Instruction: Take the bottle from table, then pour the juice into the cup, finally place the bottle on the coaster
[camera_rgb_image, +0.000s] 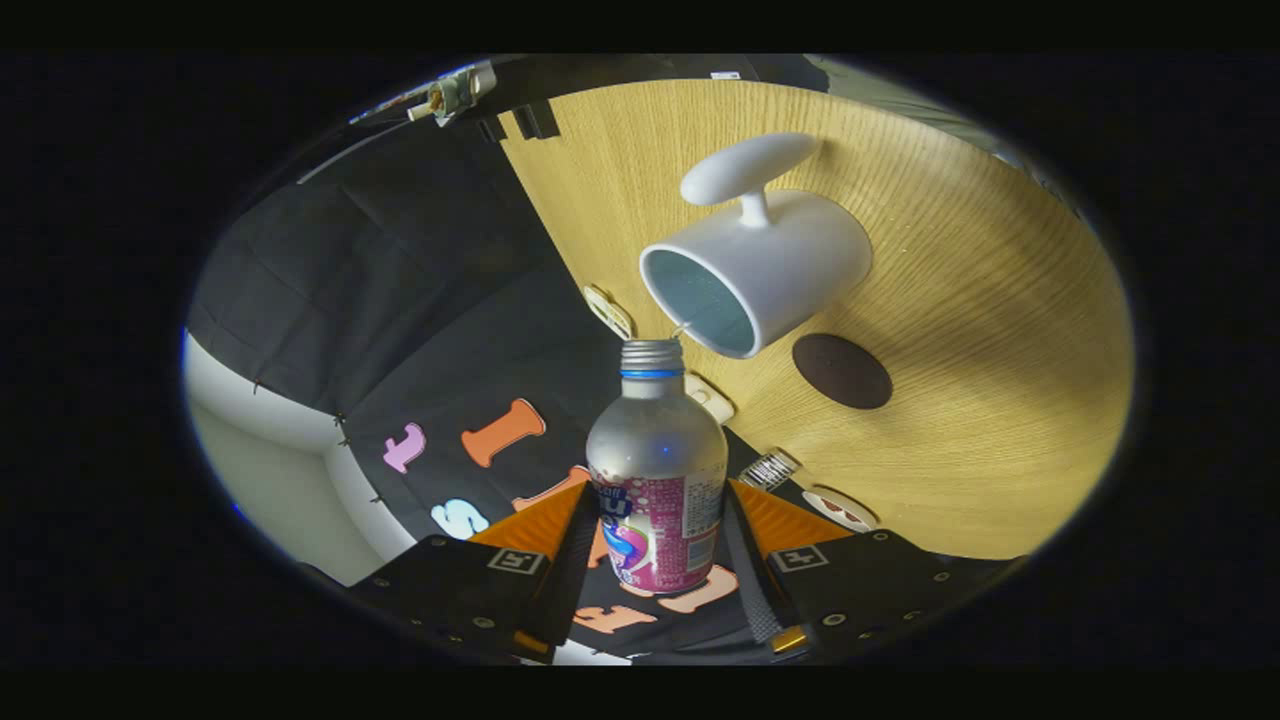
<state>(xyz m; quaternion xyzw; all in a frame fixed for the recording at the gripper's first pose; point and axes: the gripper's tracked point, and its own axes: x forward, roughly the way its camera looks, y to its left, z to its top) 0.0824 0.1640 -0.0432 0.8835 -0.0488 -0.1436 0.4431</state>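
Juice bottle (655, 470) clamped in the gripper (657, 530), tipped toward the white mug (765, 270).

The jaws are closed to the bottle's width, both fingers (575, 545) pressing on the pink-labelled lower body, one at each side. The bottle's silver shoulder and threaded, capless neck with a blue ring reach ahead of the fingers, and the mouth sits just beside the mug's rim, at its open, pale blue inside. A thin thread of liquid seems to bridge mouth and rim, though it is too small to be sure. The mug stands on the wooden table (1000, 400), handle away from the bottle; the dark round coaster (842, 371) lies just beside the mug.
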